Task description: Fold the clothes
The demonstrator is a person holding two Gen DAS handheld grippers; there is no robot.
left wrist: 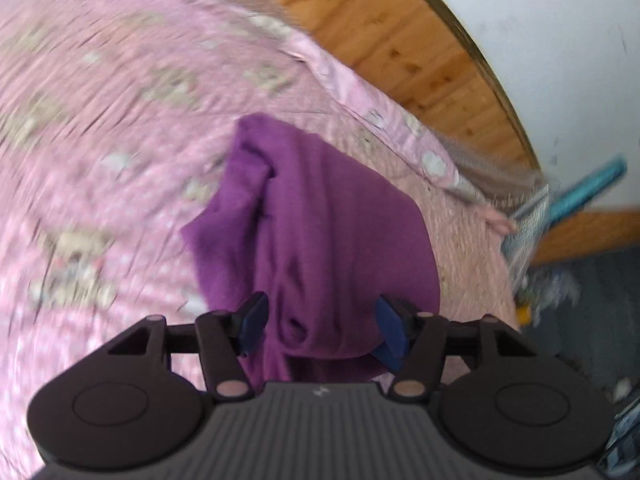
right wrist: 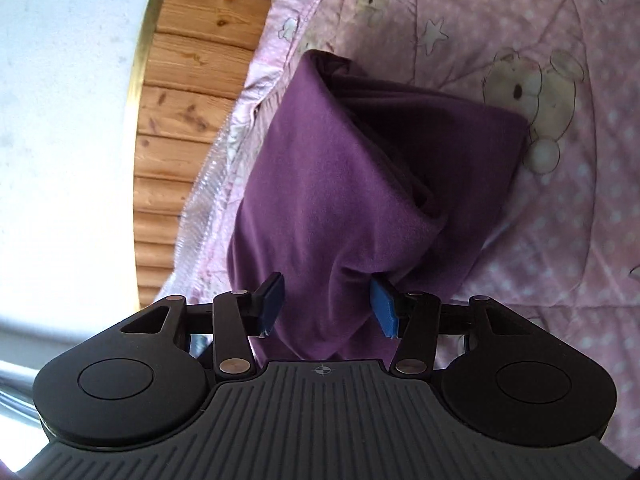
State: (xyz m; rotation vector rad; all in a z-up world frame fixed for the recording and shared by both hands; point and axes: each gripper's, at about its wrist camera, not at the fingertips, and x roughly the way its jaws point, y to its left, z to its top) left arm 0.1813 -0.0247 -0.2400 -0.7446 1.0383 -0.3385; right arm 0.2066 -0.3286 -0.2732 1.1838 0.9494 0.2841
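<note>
A purple garment (left wrist: 320,232) lies bunched on a pink bedspread (left wrist: 100,120) printed with bears. My left gripper (left wrist: 322,330) is open, its blue pads either side of a fold of the purple cloth, which passes between the jaws. In the right wrist view the same purple garment (right wrist: 328,184) is folded over in thick layers on the bedspread (right wrist: 560,220). My right gripper (right wrist: 328,306) is open too, with the cloth running between its blue pads. The cloth under both gripper bodies is hidden.
A wooden panelled bed frame (left wrist: 420,48) with a white wall (left wrist: 560,40) runs along the bed's edge; it also shows in the right wrist view (right wrist: 188,92). A teal-handled object (left wrist: 576,192) and clutter lie on the dark floor (left wrist: 580,320) at right.
</note>
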